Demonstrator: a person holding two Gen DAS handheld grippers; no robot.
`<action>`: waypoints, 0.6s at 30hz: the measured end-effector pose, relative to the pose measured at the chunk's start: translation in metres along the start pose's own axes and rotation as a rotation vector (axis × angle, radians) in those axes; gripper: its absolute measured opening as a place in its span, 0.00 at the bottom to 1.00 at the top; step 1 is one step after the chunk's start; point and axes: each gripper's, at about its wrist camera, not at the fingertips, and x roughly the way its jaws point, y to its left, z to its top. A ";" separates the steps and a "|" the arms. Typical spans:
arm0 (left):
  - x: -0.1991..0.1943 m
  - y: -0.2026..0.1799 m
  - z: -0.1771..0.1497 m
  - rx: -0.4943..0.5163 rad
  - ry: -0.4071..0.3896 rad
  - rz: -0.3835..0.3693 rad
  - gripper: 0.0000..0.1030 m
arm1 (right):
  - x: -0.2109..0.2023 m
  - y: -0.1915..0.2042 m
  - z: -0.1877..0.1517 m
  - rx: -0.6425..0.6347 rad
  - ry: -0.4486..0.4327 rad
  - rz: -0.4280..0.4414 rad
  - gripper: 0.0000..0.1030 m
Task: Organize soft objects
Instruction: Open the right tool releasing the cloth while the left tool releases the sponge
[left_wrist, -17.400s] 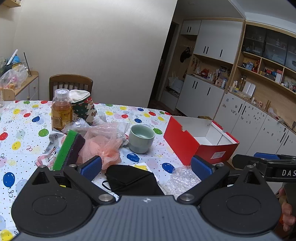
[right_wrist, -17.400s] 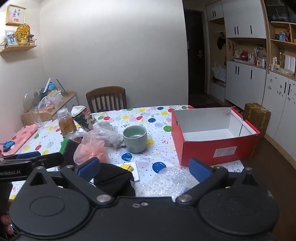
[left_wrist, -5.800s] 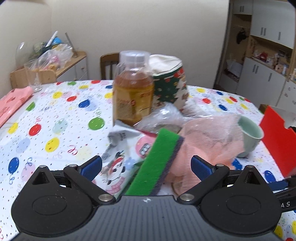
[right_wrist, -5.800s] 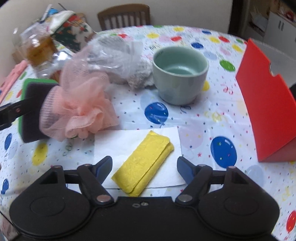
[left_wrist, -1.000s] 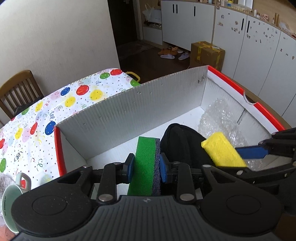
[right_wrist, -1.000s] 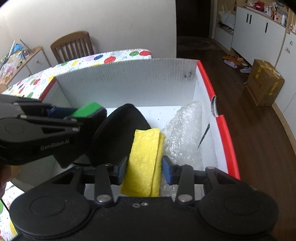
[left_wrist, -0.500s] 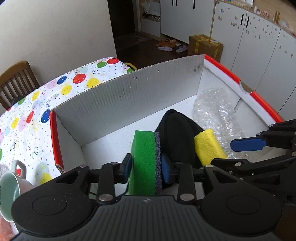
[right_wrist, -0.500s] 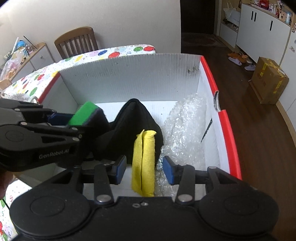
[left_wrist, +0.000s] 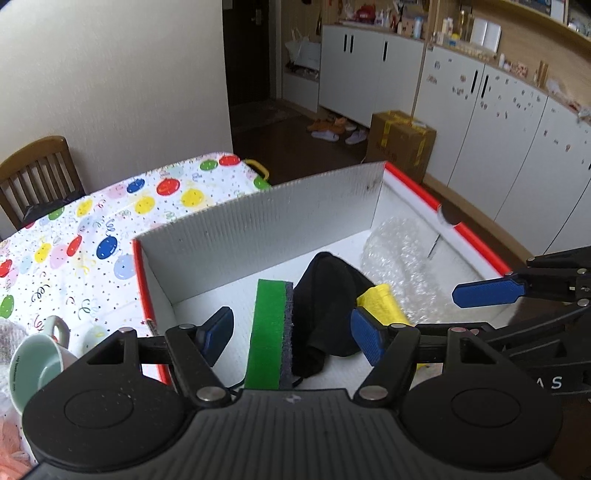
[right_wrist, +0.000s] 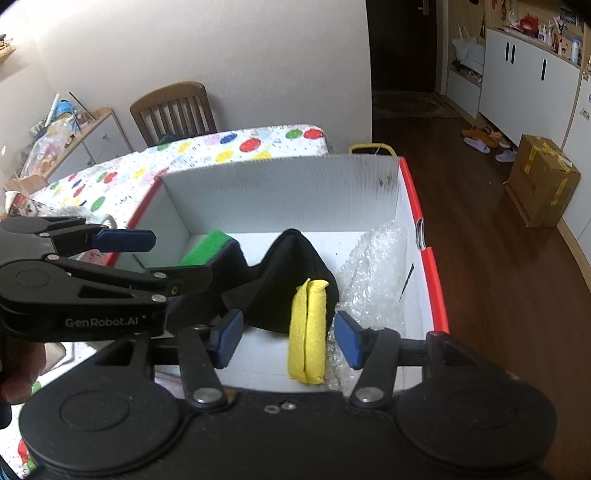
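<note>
Both tongs stand open over the red cardboard box with white inside walls (left_wrist: 258, 225), and they hold nothing. The left gripper (left_wrist: 291, 334) has its jaws wide on each side of the green sponge with dark scouring layer (left_wrist: 267, 332), which stands on edge on the box floor. The right gripper (right_wrist: 288, 338) is spread around the folded yellow cloth (right_wrist: 308, 328), which leans on the black fabric mask (right_wrist: 291, 258) beside the clear bubble wrap (right_wrist: 373, 273). To do this step well, I think both should rise straight up, so no pad catches an item. The pink mesh pouf (left_wrist: 13, 446) near the pale green ceramic cup (left_wrist: 35, 365) seems the next thing to collect
</note>
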 end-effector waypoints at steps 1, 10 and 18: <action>-0.006 0.000 0.000 -0.004 -0.011 -0.002 0.68 | -0.004 0.002 0.000 -0.002 -0.007 0.001 0.55; -0.052 0.009 -0.006 -0.045 -0.101 -0.032 0.68 | -0.036 0.020 0.001 -0.012 -0.068 0.005 0.64; -0.094 0.030 -0.019 -0.073 -0.167 -0.046 0.72 | -0.054 0.047 0.002 -0.009 -0.110 0.014 0.75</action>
